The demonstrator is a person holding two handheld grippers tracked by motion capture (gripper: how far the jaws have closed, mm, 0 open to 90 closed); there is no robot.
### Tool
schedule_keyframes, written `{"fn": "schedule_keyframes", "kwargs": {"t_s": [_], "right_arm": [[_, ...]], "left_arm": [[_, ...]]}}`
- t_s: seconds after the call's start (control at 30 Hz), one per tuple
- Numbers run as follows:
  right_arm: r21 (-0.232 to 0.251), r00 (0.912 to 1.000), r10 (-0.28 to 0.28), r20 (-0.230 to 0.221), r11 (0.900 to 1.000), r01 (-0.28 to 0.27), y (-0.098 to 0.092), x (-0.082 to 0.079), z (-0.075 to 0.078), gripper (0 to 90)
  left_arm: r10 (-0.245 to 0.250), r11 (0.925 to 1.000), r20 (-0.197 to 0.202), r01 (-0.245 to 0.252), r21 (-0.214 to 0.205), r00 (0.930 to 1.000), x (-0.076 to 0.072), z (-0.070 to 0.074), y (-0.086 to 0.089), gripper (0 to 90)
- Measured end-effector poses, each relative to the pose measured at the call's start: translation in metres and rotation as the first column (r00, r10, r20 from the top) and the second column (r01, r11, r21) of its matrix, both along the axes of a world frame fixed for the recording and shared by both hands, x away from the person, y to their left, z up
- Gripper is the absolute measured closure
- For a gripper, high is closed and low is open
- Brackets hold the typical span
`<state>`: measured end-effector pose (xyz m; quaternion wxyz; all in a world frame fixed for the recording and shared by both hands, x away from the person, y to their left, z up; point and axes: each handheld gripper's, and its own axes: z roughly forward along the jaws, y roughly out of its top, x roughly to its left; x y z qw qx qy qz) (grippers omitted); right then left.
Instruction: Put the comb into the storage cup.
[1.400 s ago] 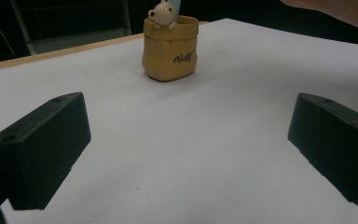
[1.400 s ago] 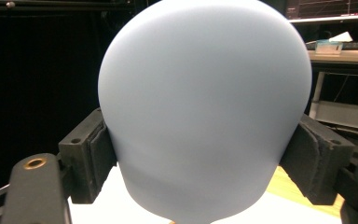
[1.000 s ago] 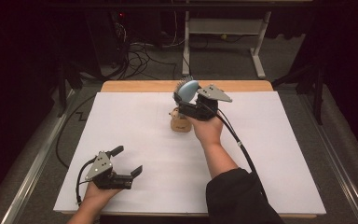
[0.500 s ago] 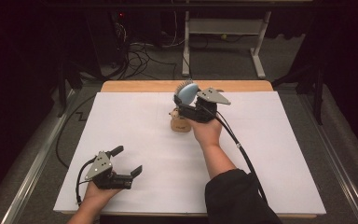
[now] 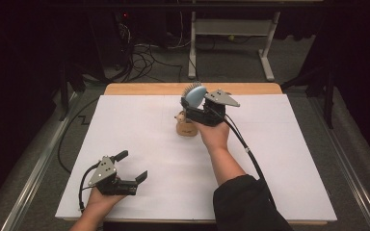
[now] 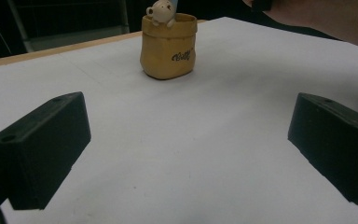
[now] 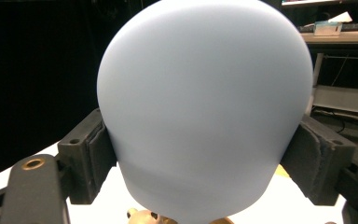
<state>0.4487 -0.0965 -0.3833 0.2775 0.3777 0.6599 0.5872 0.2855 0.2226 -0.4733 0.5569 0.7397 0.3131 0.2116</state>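
Jaws of the right gripper (image 5: 196, 107) clamp the pale blue brush (image 5: 194, 95) by its wide, slick-looking head over the far pot (image 5: 186, 126); left gripper (image 5: 134, 166) gapes empty, near-left.

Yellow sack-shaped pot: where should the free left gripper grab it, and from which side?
Judging by shape, grip the yellow pot across its plain side walls, below the rolled rim, coming in level from the left gripper side. It stands upright; the right gripper holds the blue brush above its mouth, so the top looks blocked.
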Motion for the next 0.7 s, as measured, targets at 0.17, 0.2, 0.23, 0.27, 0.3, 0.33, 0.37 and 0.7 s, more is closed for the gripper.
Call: {"fn": "schedule_keyframes", "kwargs": {"t_s": [0.17, 0.2, 0.23, 0.27, 0.3, 0.33, 0.37, 0.7], "right_arm": [[-0.003, 1.0, 0.0, -0.007, 1.0, 0.0, -0.004, -0.001, 0.001, 19.8], [-0.006, 1.0, -0.001, -0.008, 1.0, 0.001, -0.005, -0.001, 0.0, 19.6], [-0.007, 0.9999, -0.005, -0.012, 1.0, 0.005, -0.006, -0.001, 0.0, 19.2], [-0.01, 0.9998, -0.011, -0.015, 0.9999, 0.01, -0.007, -0.001, 0.0, 19.1], [-0.009, 0.9997, -0.013, -0.018, 0.9999, 0.013, -0.009, -0.001, 0.0, 19.1], [-0.006, 0.9997, -0.015, -0.019, 0.9999, 0.015, -0.01, -0.001, 0.0, 19.0], [-0.006, 0.9996, -0.017, -0.022, 0.9998, 0.017, -0.011, -0.001, -0.001, 18.9], [0.014, 0.9985, -0.036, -0.043, 0.9992, 0.036, -0.024, -0.004, -0.003, 17.5]], "left_arm": [[-0.002, 1.0, 0.0, 0.002, 0.002, 1.0, 0.0, 0.0, 0.0, 0.0], [-0.002, 1.0, -0.001, 0.002, 0.002, 1.0, 0.0, 0.0, 0.0, 0.0], [-0.002, 1.0, -0.001, 0.002, 0.001, 1.0, 0.0, 0.0, 0.0, 0.0], [-0.002, 1.0, 0.0, 0.002, 0.002, 1.0, 0.0, 0.0, 0.0, 0.0], [-0.002, 1.0, 0.0, 0.002, 0.002, 1.0, 0.0, 0.0, 0.0, 0.0], [-0.002, 1.0, 0.0, 0.002, 0.001, 1.0, 0.0, 0.0, 0.0, 0.0], [-0.002, 1.0, 0.0, 0.002, 0.002, 1.0, 0.0, 0.0, 0.0, 0.0], [-0.005, 1.0, -0.003, 0.005, 0.005, 1.0, 0.001, -0.001, -0.001, 0.0]]}}
